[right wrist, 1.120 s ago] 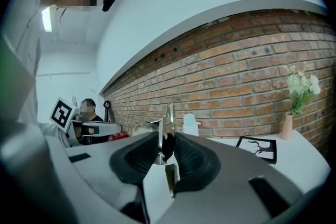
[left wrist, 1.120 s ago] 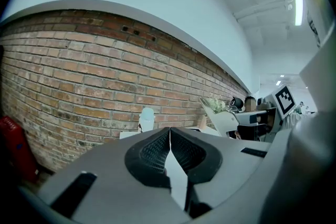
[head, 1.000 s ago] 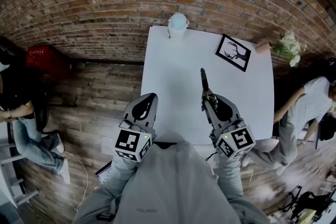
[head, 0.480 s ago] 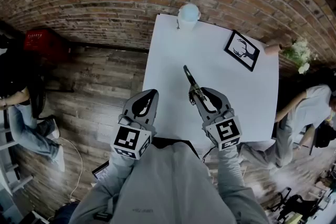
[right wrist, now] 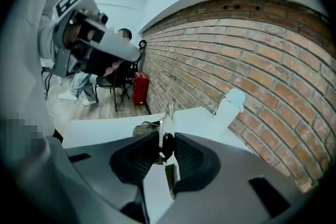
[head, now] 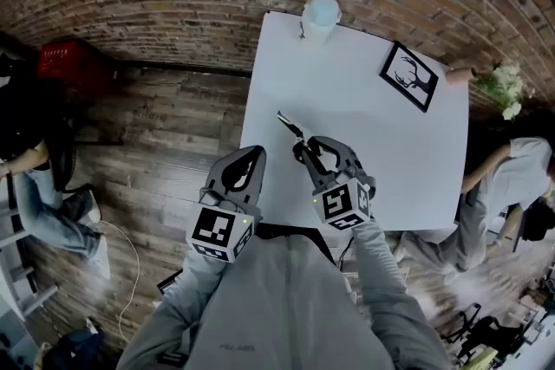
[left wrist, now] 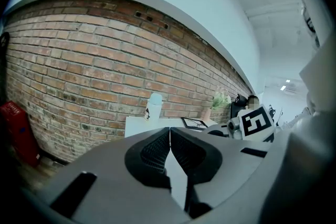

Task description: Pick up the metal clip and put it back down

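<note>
The metal clip (head: 290,126) is a slim silvery piece with a dark grip. My right gripper (head: 303,150) is shut on it over the near left part of the white table (head: 381,134). In the right gripper view the clip (right wrist: 168,117) stands on edge between the pads and sticks out past the gripper (right wrist: 167,145). I cannot tell its height above the tabletop. My left gripper (head: 247,162) hovers at the table's near left edge, apart from the clip. In the left gripper view this gripper (left wrist: 169,136) is shut with nothing between its pads.
A white bottle (head: 321,13) stands at the table's far edge against the brick wall. A framed deer picture (head: 409,76) lies at the far right, with flowers (head: 503,87) beyond it. A red crate (head: 65,65) and seated people flank the table on the wooden floor.
My right gripper has carried the clip leftward and nearer to me, and the clip now points far-left. The left gripper has stayed where it was.
</note>
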{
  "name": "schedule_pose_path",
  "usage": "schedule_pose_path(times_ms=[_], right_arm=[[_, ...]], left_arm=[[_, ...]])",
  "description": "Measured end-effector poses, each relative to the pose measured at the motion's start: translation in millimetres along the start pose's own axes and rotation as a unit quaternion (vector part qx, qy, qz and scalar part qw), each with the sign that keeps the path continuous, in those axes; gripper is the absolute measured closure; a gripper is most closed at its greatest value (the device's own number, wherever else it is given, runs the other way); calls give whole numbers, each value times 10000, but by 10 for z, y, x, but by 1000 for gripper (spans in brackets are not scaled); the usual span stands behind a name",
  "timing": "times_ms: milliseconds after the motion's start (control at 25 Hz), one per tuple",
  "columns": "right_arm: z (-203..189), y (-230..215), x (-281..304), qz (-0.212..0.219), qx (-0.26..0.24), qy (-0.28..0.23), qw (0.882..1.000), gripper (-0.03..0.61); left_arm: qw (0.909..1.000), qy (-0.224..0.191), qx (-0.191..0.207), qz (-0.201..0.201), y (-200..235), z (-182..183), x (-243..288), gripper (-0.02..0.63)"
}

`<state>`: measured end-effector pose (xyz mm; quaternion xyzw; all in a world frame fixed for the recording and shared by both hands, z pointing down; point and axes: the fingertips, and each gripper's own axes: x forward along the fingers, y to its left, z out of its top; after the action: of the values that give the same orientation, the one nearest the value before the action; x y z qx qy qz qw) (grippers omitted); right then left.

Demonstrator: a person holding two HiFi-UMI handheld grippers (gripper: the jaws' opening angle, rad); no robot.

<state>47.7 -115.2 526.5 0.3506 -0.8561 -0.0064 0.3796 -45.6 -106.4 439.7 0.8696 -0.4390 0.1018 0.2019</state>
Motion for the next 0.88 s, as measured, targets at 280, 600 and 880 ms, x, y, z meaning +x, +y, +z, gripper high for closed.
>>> schedule_pose_path(times_ms=[280, 600, 880], right_arm=[[-255, 202, 343, 100, -671, 368, 9970, 477], [-415, 252, 576, 21, -1118, 552, 9922, 477], [-518, 290, 703, 33, -1616, 693, 9844, 472]], left_arm=[[10000, 52, -23, -18, 17, -58, 55, 586], [9999, 120, -55, 23, 26, -120, 99, 586], [9998, 129, -70, 95, 51, -151, 99, 586]])
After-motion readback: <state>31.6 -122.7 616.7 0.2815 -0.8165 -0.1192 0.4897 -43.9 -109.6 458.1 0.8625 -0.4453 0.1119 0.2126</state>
